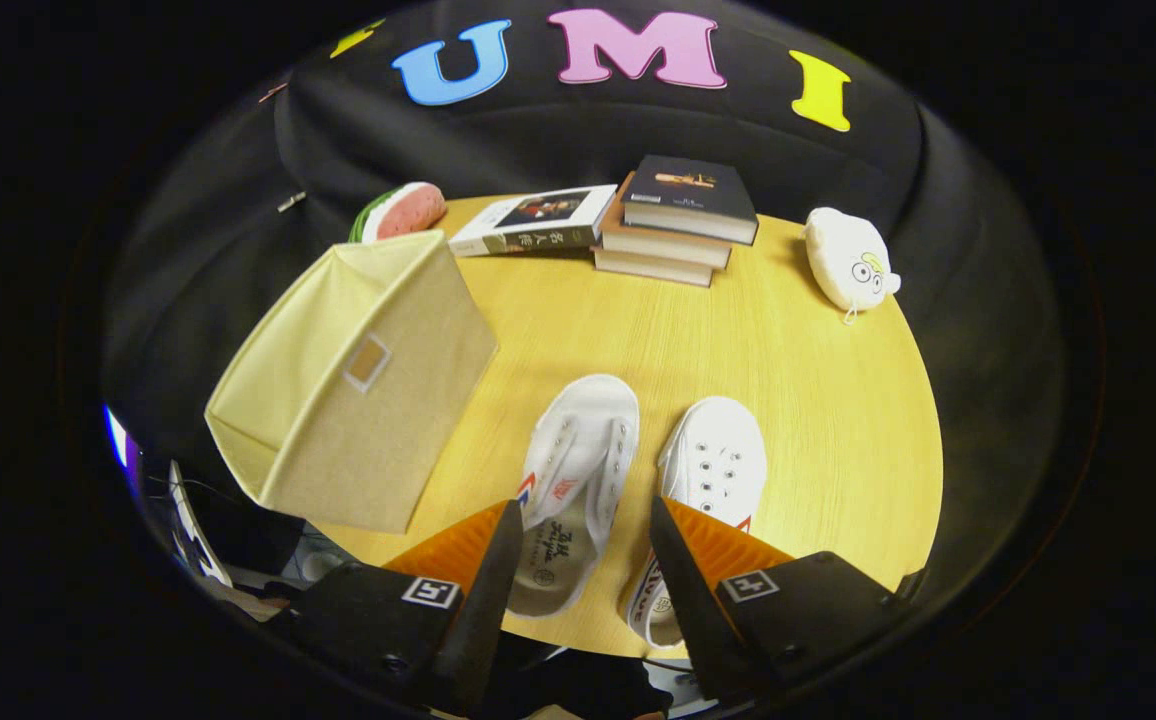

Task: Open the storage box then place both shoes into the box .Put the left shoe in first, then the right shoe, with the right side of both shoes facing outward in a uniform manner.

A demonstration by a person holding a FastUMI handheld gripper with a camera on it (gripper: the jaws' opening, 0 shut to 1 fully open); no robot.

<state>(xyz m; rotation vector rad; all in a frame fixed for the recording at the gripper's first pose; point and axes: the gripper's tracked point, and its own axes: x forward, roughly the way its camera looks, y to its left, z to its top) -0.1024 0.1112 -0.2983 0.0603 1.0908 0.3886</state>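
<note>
On the table (818,400) lie two shoes (578,480), one storage box (358,380), four books (678,215); jaws wide apart, empty.

Pale wood-grain table top (818,400), smooth with a soft sheen. Upper left on it, storage box (353,385) of matt woven cloth, slightly coarse, with a small stitched patch on the front. Lower middle, two white canvas shoes: left shoe (578,470) with metal eyelets and a printed smooth insole, right shoe (713,465) matt cloth too. Toward the top, stacked books (678,215) with paper pages and faintly glossy covers. Upper right, white plush toy (848,260), soft and fuzzy. Gripper (578,545) spread wide, ribbed fingers (463,550) of plastic look.
</note>
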